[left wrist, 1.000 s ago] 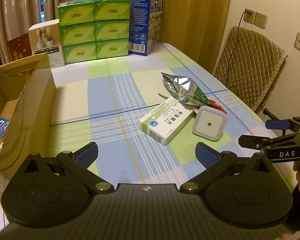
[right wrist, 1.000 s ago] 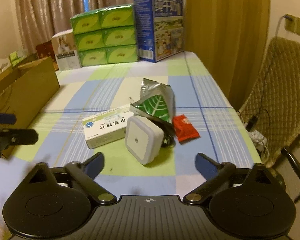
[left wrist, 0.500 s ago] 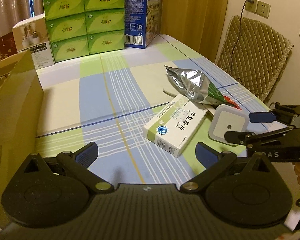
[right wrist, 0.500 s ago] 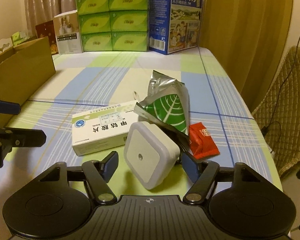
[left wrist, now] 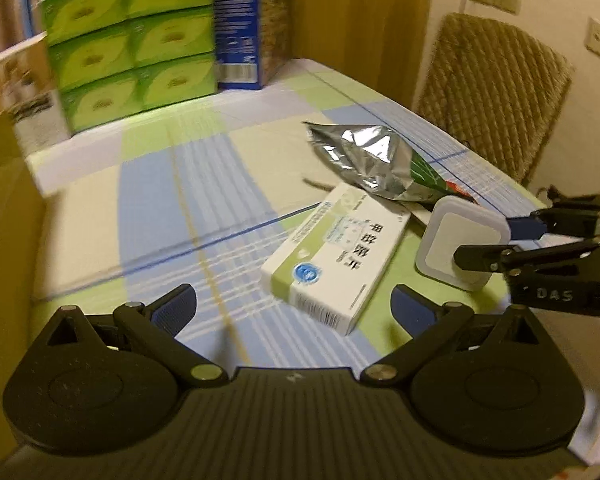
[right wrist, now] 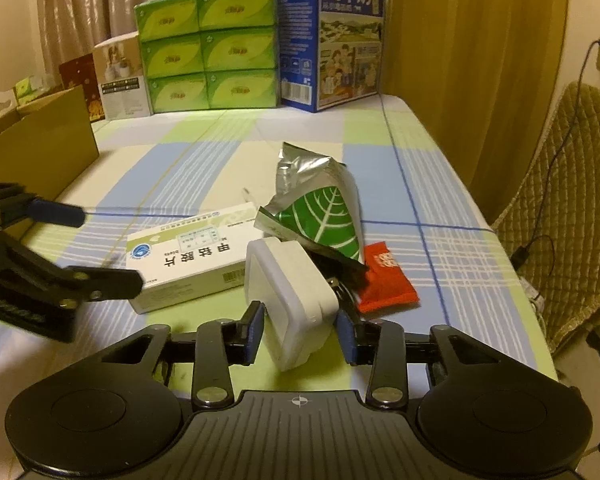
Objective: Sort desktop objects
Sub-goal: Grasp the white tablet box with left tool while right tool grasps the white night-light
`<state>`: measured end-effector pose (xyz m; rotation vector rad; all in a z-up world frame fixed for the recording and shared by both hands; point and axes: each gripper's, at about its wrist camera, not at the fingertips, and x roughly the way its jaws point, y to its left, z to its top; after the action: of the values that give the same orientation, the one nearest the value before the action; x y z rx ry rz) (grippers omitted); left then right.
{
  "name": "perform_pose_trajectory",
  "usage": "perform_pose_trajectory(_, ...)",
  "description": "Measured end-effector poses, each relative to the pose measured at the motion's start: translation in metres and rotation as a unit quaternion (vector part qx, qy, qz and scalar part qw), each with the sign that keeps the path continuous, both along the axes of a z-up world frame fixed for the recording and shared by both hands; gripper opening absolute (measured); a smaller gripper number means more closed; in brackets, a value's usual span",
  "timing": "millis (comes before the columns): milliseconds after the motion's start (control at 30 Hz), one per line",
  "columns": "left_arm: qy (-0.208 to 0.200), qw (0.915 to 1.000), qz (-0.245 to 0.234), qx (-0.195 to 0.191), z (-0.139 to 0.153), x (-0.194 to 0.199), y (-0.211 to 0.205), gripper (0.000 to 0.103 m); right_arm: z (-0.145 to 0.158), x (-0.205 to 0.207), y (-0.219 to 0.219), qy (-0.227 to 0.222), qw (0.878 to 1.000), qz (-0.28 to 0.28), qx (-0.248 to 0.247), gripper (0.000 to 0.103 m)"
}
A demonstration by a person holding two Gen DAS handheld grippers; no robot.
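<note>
1. A checked cloth covers the bench [right wrist: 380, 184]; green tissue boxes [right wrist: 208, 56] stand at 12 o'clock.
2. The right gripper [right wrist: 300, 334] is clamped on the white night light [right wrist: 288, 292]; the left gripper [left wrist: 294, 306] is spread apart, the medicine box [left wrist: 336, 256] at 1 o'clock.

Right gripper [right wrist: 300, 330] low, fingers narrowed, pads pressing both sides of something; left gripper [left wrist: 294, 306] spread wide, empty.

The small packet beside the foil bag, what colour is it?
Red packet, with a white mark; the right wrist view shows it best.
</note>
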<state>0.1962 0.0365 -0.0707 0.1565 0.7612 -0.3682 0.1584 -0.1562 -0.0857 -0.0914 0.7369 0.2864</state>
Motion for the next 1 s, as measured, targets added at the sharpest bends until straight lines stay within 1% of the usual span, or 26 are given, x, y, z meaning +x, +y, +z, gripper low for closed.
perform_pose_trajectory(67,-0.009,0.9997,-0.021,0.01,-0.003,0.007,-0.007,0.102,0.001,-0.004,-0.005,-0.004,1.0,-0.003,0.0,0.029)
perform_pose_trajectory(133,-0.01,0.9991,-0.038,0.017,-0.007,0.014,-0.014,0.102,0.002,-0.007,-0.011,-0.004,1.0,-0.007,0.003,0.029)
perform_pose_trajectory(200,0.0,0.9984,-0.05,0.026,-0.014,0.022,-0.02,0.102,0.002,-0.009,-0.014,-0.003,1.0,-0.008,0.006,0.028)
perform_pose_trajectory(367,0.01,0.9979,-0.057,0.027,-0.026,0.035,-0.028,0.1,0.002,-0.016,-0.02,-0.005,1.0,-0.012,0.012,0.028)
perform_pose_trajectory(400,0.011,0.9979,-0.058,0.026,-0.027,0.037,-0.029,0.097,0.002,-0.017,-0.021,-0.005,1.0,-0.012,0.014,0.027)
perform_pose_trajectory(433,0.014,0.9979,-0.058,0.025,-0.029,0.038,-0.03,0.089,0.003,-0.018,-0.021,-0.005,1.0,-0.012,0.016,0.026)
perform_pose_trajectory(533,0.026,0.9977,-0.056,0.028,-0.031,0.035,-0.032,0.078,0.003,-0.024,-0.021,-0.008,1.0,-0.007,0.013,0.024)
perform_pose_trajectory(600,0.028,0.9981,-0.047,0.028,-0.03,0.026,-0.03,0.074,0.004,-0.03,-0.02,-0.01,1.0,-0.003,0.01,0.024)
perform_pose_trajectory(700,0.035,0.999,-0.014,0.024,-0.027,0.007,-0.024,0.07,0.004,-0.041,-0.02,-0.009,1.0,0.006,0.007,0.024)
perform_pose_trajectory(800,0.04,0.9989,0.018,0.015,-0.025,-0.021,-0.017,0.069,0.005,-0.055,-0.02,-0.007,1.0,0.016,0.006,0.024)
perform_pose_trajectory(1000,0.049,0.9974,0.053,0.003,-0.019,-0.082,-0.01,0.069,0.006,-0.081,-0.02,-0.003,1.0,0.029,0.007,0.024)
